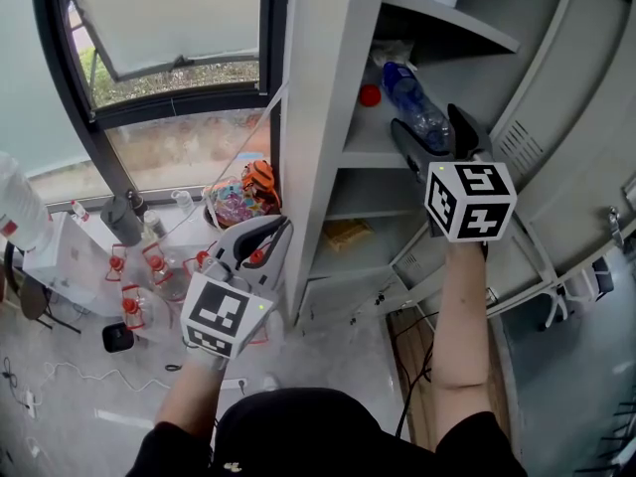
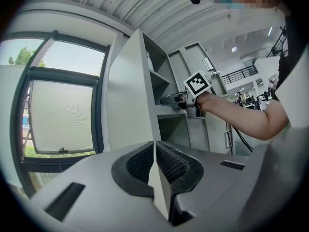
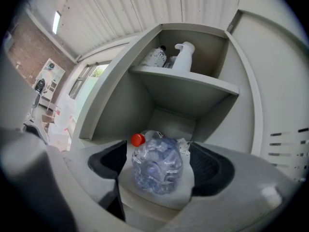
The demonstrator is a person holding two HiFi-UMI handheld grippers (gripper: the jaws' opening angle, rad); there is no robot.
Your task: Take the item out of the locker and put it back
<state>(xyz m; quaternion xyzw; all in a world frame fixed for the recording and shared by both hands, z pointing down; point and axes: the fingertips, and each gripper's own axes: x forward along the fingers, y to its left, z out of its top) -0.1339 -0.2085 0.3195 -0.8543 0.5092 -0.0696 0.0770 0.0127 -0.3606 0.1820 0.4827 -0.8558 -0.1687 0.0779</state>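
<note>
A crumpled clear plastic bottle (image 3: 155, 166) with a red cap (image 3: 138, 139) lies on its side on the locker's middle shelf (image 1: 370, 149); the head view shows the bottle (image 1: 412, 102) too. My right gripper (image 3: 158, 167) is open, its jaws on either side of the bottle with bare shelf showing between pads and plastic. In the head view the right gripper (image 1: 429, 127) reaches into the shelf opening. My left gripper (image 1: 263, 241) hangs low outside the locker's left wall, and the left gripper (image 2: 154, 151) is shut with nothing in it.
The upper shelf holds a white spray bottle (image 3: 184, 56) and a dark-capped bottle (image 3: 155, 57). A yellow item (image 1: 348, 233) lies on a lower shelf. The locker door (image 1: 561, 157) stands open at right. A colourful bag (image 1: 244, 193) and a window are at left.
</note>
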